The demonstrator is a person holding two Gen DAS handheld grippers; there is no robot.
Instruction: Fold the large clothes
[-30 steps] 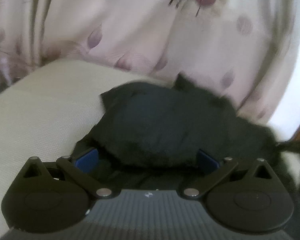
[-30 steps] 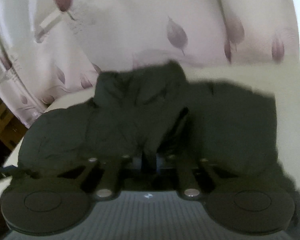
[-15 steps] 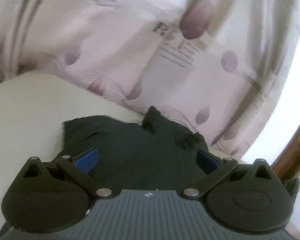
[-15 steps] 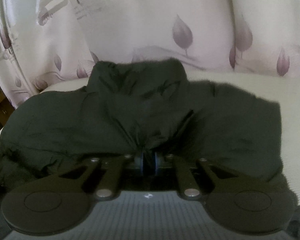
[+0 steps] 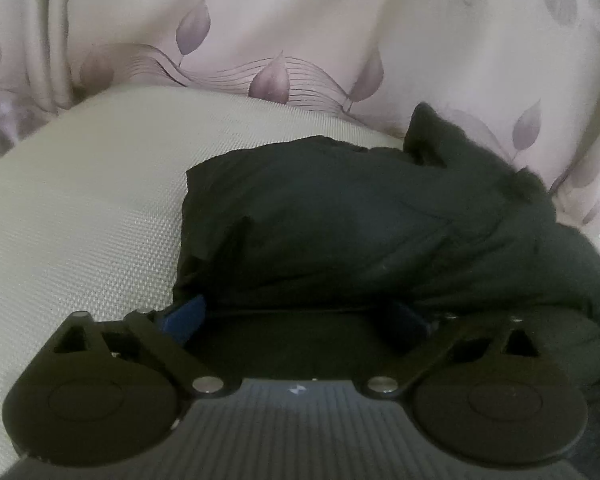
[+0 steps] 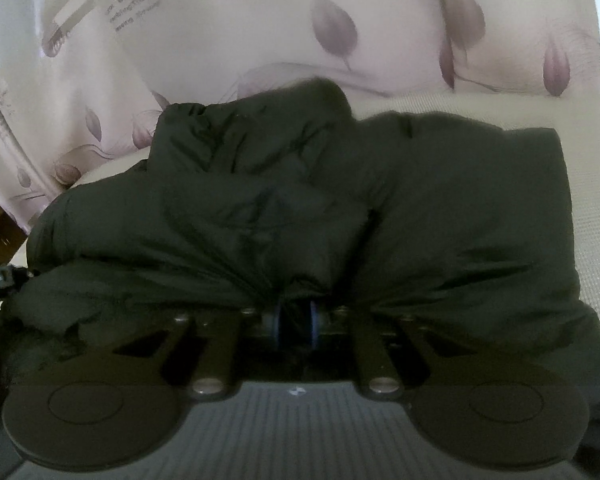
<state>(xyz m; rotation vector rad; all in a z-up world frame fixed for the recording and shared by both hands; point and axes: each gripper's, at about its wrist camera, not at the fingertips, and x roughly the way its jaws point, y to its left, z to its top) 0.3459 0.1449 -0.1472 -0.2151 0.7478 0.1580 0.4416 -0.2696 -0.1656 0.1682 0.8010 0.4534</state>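
Nearest us, our right gripper (image 6: 295,322) pinches a gathered bunch of the dark padded jacket (image 6: 340,208) between nearly closed blue pads, seemingly to anchor that edge for the fold. Our left gripper (image 5: 296,314) stands wide, its jaws starting to close, with the jacket's near edge lying between the blue pads (image 5: 184,314) but not yet pressed. The jacket lies bunched on a pale woven bed surface (image 5: 80,200). Beyond it hangs a cream curtain printed with mauve leaves (image 5: 300,32), touching the jacket's far edge, so it may crowd the fold.
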